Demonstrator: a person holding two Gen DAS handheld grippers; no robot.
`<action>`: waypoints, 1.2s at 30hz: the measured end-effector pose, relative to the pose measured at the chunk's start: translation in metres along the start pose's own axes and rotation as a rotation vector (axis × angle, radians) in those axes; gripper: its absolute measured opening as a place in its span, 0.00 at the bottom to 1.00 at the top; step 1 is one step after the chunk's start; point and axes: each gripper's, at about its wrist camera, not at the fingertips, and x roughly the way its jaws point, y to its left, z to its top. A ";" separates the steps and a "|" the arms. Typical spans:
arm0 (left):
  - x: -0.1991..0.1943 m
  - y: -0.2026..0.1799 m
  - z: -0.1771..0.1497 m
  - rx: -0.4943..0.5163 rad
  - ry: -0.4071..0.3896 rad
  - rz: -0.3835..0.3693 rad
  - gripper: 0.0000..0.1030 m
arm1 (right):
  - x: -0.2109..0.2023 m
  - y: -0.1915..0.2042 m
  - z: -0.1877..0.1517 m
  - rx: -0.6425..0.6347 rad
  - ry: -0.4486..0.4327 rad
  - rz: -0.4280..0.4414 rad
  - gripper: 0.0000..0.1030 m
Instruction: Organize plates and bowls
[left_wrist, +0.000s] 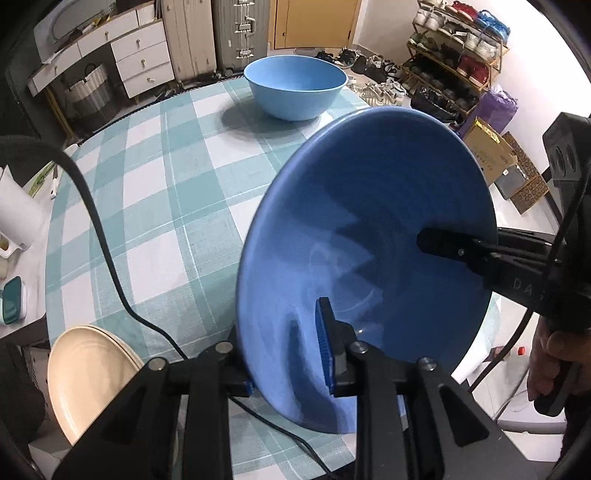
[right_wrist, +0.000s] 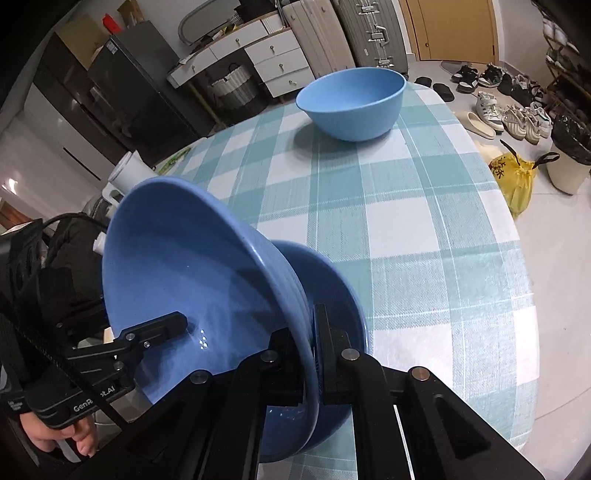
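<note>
Left wrist view, left to right.

- Cream plates (left_wrist: 88, 376): stacked at the near left edge of the counter (left_wrist: 155, 206), which carries a teal-and-white check cloth. A black cable (left_wrist: 99, 236) trails across the cloth beside the stack.
- Light blue bowl (left_wrist: 295, 86): upright at the far edge of the counter, well apart from everything else.
- Blue plate (left_wrist: 369, 229): tilted steeply on edge above the near right part of the counter, inner face toward the camera.
- Left gripper (left_wrist: 288, 362): fingers pinching the plate's lower rim, one pad on each face.
- Right gripper (left_wrist: 443, 245): reaches in from the right, one finger lying on the plate's inner face near its right rim.

Right wrist view, left to right.

- Left gripper (right_wrist: 162, 328): enters at lower left, finger on the inner face of the blue plate (right_wrist: 184, 266).
- Right gripper (right_wrist: 310, 350): fingers clamped on the plate's rim.
- A second blue dish (right_wrist: 332, 288): sits just behind the plate, near the counter's (right_wrist: 424, 221) near edge.
- Light blue bowl (right_wrist: 354, 103): at the far edge.
</note>
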 end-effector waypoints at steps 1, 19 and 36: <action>0.003 -0.001 -0.001 -0.001 0.007 -0.004 0.22 | 0.002 -0.001 -0.001 -0.001 0.002 -0.007 0.05; 0.022 -0.002 -0.003 0.012 0.033 0.007 0.26 | 0.009 -0.009 -0.001 -0.022 0.017 -0.044 0.05; -0.004 0.007 0.001 -0.048 -0.060 0.017 0.46 | -0.009 -0.002 -0.004 -0.069 -0.084 -0.096 0.06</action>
